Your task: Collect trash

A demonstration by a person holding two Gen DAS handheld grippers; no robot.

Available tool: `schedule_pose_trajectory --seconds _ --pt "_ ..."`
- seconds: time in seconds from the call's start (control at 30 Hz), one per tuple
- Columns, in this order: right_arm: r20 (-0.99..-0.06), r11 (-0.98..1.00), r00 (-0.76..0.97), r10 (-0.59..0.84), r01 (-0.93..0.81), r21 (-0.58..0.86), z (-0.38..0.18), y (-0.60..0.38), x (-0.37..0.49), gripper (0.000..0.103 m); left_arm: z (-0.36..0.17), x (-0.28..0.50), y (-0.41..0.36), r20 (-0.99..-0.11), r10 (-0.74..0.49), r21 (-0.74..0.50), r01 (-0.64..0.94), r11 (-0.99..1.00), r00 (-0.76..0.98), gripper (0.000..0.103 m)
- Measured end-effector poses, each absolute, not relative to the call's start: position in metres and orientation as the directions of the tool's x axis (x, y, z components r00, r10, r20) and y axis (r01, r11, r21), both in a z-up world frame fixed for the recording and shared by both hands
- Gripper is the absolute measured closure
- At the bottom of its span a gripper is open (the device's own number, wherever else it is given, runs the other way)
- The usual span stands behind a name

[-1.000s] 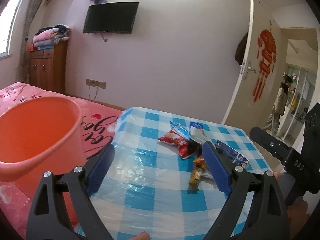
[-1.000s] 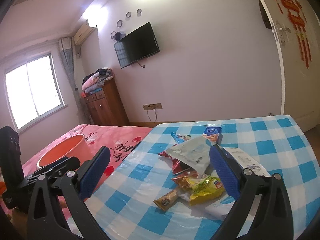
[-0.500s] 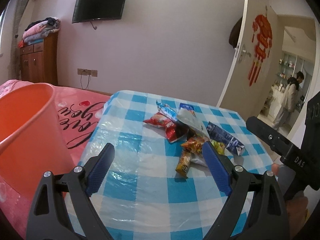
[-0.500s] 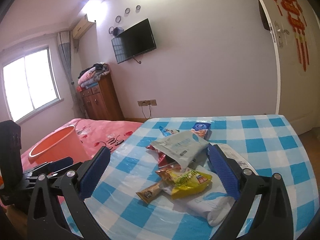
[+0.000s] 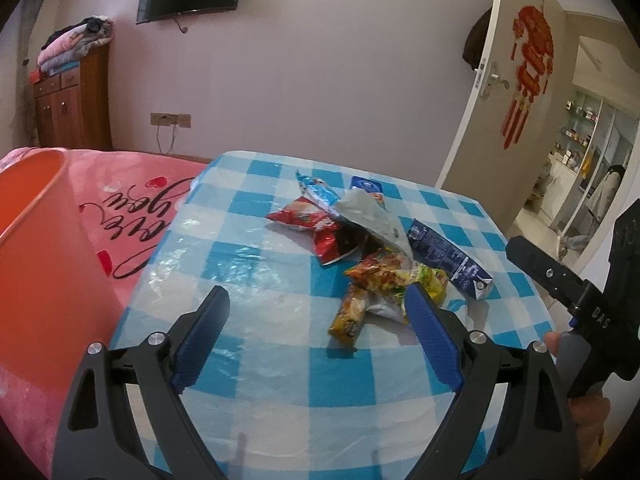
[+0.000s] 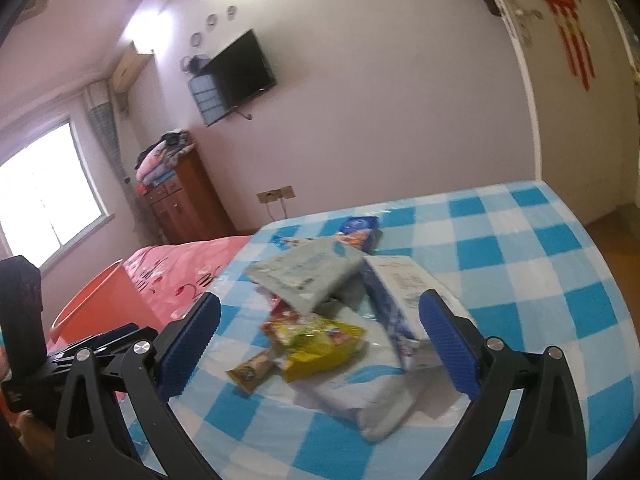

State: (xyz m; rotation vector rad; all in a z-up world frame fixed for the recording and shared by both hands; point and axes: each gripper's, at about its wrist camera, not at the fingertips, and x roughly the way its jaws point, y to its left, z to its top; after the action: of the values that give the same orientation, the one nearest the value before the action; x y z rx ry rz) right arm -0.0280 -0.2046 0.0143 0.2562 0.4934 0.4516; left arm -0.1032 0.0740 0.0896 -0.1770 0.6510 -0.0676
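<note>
A pile of trash lies on the blue-checked table [image 5: 240, 248]: a red snack bag [image 5: 316, 228], a grey pouch [image 5: 372, 220], a blue milk carton [image 5: 452, 264], a yellow-orange wrapper [image 5: 384, 276] and a small brown bar [image 5: 350, 316]. My left gripper [image 5: 316, 292] is open, nothing between its pads, just short of the pile's near left side. My right gripper [image 6: 320, 298] is open too, low over the table. The yellow wrapper [image 6: 316, 344], grey pouch [image 6: 308, 276] and carton [image 6: 396, 292] show between its fingers, untouched.
An orange bucket [image 5: 36, 260] stands left of the table, against a pink bed cover [image 5: 132, 200]. The same bucket [image 6: 100, 308] shows behind the left gripper's body [image 6: 80, 356]. A white-blue bag [image 6: 360, 396] lies nearest. A person stands far off beyond an open door [image 5: 500, 120].
Both grippers have come forward and down toward the pile, which now looks larger and closer. Both pairs of jaws stay equally wide. The bucket has slid toward the left edge.
</note>
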Motion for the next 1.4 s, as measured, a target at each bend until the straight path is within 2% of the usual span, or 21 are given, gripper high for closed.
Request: schedule_pose_trajectory --seconds 0.23,0.4,0.53,0.7,0.87,1.0,1.4 --pt "-0.464 0.864 0.761 0.454 -0.248 0.438 -0.008 -0.243 -0.005 0.005 0.102 -0.066 0.047 -0.623 -0.141 -0.145 0.064 0.987 0.77 0.013" --pt "-0.481 0.837 0.738 0.474 -0.208 0.506 -0.019 -0.265 0.005 0.005 0.114 -0.031 0.016 -0.647 -0.136 -0.032 0.152 0.988 0.75 0.013" --pt "-0.492 0.816 0.714 0.498 -0.193 0.545 -0.027 -0.276 0.011 0.005 0.109 0.007 -0.009 -0.708 -0.126 0.048 0.225 0.973 0.695 0.013" --pt "-0.5 0.815 0.699 0.511 -0.208 0.541 -0.029 -0.278 0.012 0.005 0.087 0.051 -0.024 -0.798 -0.088 0.083 0.254 0.964 0.597 0.013" --pt "-0.497 0.806 0.689 0.527 -0.222 0.548 -0.029 -0.282 0.013 0.005 0.072 0.076 -0.032 -0.842 -0.038 0.138 0.283 0.949 0.538 0.013" --pt "-0.494 0.794 0.68 0.543 -0.222 0.566 -0.029 -0.285 0.014 0.005 0.061 0.089 -0.039 -0.864 0.005 0.192 0.322 0.927 0.503 0.013" --pt "-0.491 0.776 0.66 0.568 -0.232 0.586 -0.03 -0.286 0.014 0.005 0.044 0.108 -0.052 -0.888 0.041 0.23 0.364 0.902 0.458 0.013"
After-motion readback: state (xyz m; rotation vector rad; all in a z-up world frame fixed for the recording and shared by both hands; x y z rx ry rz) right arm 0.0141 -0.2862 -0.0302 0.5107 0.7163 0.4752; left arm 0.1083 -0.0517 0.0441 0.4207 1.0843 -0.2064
